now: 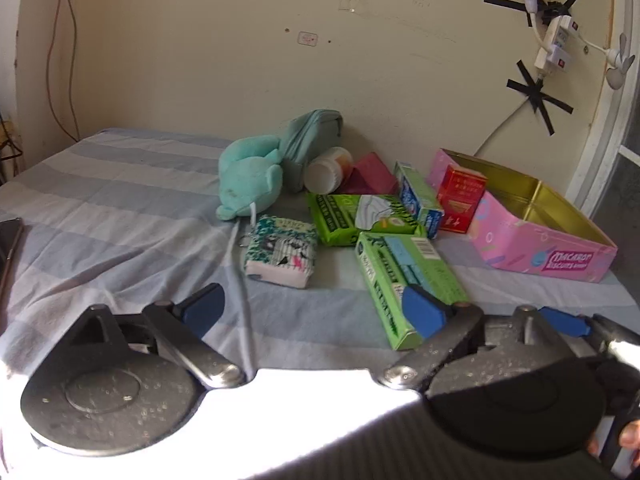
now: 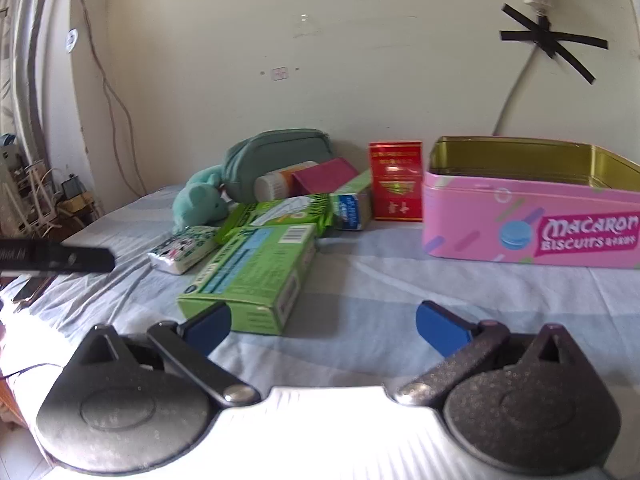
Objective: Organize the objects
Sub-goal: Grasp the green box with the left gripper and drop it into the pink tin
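Both grippers spread wide above the striped bed (image 1: 120,184), holding nothing: left gripper (image 1: 316,312), right gripper (image 2: 324,328). Green box (image 2: 256,276) lies just ahead; open pink tin (image 2: 532,220) stands right, beside red box (image 2: 396,184).

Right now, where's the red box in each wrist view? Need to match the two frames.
Left wrist: red box stands right of centre, against the near-left wall of the pink biscuit tin, outside it.
Right wrist: red box stands centre, upright, just left of the tin.
Shared landmark: the pink biscuit tin, open and gold inside, on the striped bedsheet.
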The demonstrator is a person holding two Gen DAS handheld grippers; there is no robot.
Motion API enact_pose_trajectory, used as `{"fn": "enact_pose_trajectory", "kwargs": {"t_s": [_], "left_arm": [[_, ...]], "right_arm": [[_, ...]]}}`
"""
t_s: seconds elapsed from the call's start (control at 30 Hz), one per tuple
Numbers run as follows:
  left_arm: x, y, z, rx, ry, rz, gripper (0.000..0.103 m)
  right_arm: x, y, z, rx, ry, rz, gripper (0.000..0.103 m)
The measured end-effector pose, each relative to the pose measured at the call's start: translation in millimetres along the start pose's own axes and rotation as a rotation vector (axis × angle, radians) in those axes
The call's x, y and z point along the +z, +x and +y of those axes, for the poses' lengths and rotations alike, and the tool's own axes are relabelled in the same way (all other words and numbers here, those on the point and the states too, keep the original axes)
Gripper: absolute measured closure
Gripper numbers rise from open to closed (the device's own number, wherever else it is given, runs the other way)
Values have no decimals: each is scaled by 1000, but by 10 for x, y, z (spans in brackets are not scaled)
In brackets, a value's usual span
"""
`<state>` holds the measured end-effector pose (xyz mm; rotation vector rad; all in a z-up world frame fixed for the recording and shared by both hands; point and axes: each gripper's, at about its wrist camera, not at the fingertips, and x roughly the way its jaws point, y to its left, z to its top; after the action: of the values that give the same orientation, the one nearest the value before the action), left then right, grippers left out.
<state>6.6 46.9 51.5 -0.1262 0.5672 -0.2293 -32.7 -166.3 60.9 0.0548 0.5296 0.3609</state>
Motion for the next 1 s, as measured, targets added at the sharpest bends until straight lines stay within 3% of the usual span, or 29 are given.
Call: {"fn": "enact_pose_trajectory", "kwargs": {"t_s": [0.13, 0.3, 0.37, 0.47, 0.6, 0.77, 0.83, 0.9, 1.0], "left_arm": [[99, 295, -173, -155, 38, 60, 31], [59, 719, -293, -224, 30, 185, 47], [43, 853, -286, -252, 4, 232, 49], [34, 911, -254, -275, -39, 243, 52], [117, 748, -325, -249, -35, 200, 54], [391, 441, -706, -296, 58, 47, 54], [498, 451, -944, -320, 111, 3, 53], [584, 534, -1253, -323, 188, -64, 53], [733, 777, -1720, -347, 248, -99, 53]], "right_arm": [[47, 134, 288, 64, -85, 55, 3], [110, 388, 453, 44, -150, 116, 3], [127, 522, 444, 36, -158, 149, 3], [102, 665, 401, 62, -151, 183, 12], [55, 523, 423, 59, -162, 108, 16], [84, 87, 384, -52, -238, -130, 16], [150, -17, 224, -106, -232, -191, 15], [245, -64, -28, -147, -199, -212, 25], [396, -79, -475, -181, -107, -229, 26]]}}
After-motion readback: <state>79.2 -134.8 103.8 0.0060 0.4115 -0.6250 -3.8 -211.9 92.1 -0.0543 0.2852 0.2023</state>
